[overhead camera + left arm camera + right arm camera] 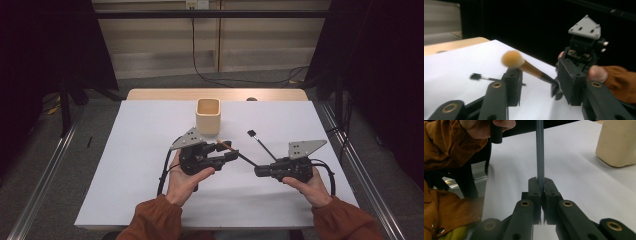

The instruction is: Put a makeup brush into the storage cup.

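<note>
Brush [244, 158] sits in the air at the centre of the high view, just above the white tabletop [140, 150], bridging the two tongs. Its long axis slants from the tan head at upper left down to the dark handle at lower right.

The tabletop takes up the middle of that view, with a strip of bare wood along its top edge. A cream cup [207, 115] stands upright at upper centre, mouth open, just above the left tongs and apart from them.

The right tongs [257, 171], right of centre, are clamped shut on the tail of the handle; in the right gripper view the jaws meet tightly around the thin dark shaft [539, 150], which runs straight up the frame, with the cup [617, 142] at upper right.

The left tongs [231, 154], held in the left hand [182, 182], stand wide open. In the left gripper view the fluffy head [511, 59] lies over the tip of one jaw while the handle slopes down across the gap toward the other, so nothing is gripped there.

The head end points toward the cup and the left tongs are the nearer to both, so a handover would likely turn on them closing across the wooden part near the head.

A small thin brush [262, 145] lies flat on the tabletop, just above the right tongs.
</note>
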{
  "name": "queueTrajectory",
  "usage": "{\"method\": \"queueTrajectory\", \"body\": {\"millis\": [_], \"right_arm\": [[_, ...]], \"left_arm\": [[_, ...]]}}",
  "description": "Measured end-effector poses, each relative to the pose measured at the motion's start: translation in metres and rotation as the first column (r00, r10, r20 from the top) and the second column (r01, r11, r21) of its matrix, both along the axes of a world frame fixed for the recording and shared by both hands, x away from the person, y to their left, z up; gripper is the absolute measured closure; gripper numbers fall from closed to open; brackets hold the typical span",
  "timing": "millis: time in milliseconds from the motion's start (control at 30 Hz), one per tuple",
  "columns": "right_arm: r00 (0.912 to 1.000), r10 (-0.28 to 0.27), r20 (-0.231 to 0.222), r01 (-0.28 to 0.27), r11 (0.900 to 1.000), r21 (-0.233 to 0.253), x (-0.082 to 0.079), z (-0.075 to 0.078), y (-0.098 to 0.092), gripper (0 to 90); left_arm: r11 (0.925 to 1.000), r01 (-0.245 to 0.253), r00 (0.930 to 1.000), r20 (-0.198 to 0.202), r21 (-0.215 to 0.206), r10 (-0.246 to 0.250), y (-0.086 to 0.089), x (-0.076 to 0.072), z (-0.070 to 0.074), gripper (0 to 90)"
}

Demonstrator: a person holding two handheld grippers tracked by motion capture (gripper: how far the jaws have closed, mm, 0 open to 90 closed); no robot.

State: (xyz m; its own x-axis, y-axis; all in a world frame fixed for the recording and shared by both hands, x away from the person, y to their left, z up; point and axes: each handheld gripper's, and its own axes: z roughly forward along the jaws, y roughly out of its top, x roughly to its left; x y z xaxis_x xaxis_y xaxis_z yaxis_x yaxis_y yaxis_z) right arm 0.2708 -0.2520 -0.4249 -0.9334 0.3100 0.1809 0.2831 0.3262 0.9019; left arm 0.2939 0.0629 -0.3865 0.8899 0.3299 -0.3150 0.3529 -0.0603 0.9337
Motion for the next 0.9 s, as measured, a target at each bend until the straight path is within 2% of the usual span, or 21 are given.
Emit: {"method": "queueTrajectory", "body": {"millis": [133,267,467,567,667,700,767,900], "right_arm": [[1.0,0.009,0.001,-0.009,1.0,-0.006,0.0,-0.001,0.002,86.3],[0.9999,0.015,-0.005,-0.015,1.0,-0.005,0.0,-0.003,0.004,86.3],[0.9998,0.02,-0.005,-0.02,1.0,-0.012,0.001,-0.005,0.006,86.1],[0.9998,0.021,-0.006,-0.021,1.0,-0.006,0.001,-0.005,0.006,85.9],[0.9998,0.017,-0.008,-0.017,1.0,0.018,0.001,-0.004,0.007,85.3],[0.9999,0.014,0.001,-0.014,1.0,0.012,0.001,-0.003,0.007,85.1],[0.9999,0.016,0.005,-0.016,1.0,0.022,0.001,-0.002,0.008,84.8],[1.0,0.007,0.005,-0.007,1.0,0.011,0.001,-0.004,0.007,83.2]], "left_arm": [[0.9996,0.028,0.9995,-0.016,-0.006,-0.028,0.001,0.0,0.0,66.1],[0.9994,0.034,0.9992,-0.019,-0.006,-0.034,0.002,0.001,0.001,74.1],[0.9983,0.057,0.9977,-0.036,-0.014,-0.058,0.003,0.001,0.003,77.5],[0.997,0.073,0.9968,-0.031,-0.024,-0.074,0.002,-0.001,0.007,79.6],[0.996,0.087,0.9962,0.001,-0.021,-0.087,0.003,-0.005,0.015,81.1],[0.996,0.087,0.9962,0.008,-0.019,-0.087,0.003,-0.005,0.016,81.7],[0.9949,0.099,0.9951,0.003,-0.02,-0.099,0.004,-0.006,0.017,82.4],[0.9946,0.102,0.9948,-0.01,-0.023,-0.102,0.002,-0.005,0.014,83.2]]}}
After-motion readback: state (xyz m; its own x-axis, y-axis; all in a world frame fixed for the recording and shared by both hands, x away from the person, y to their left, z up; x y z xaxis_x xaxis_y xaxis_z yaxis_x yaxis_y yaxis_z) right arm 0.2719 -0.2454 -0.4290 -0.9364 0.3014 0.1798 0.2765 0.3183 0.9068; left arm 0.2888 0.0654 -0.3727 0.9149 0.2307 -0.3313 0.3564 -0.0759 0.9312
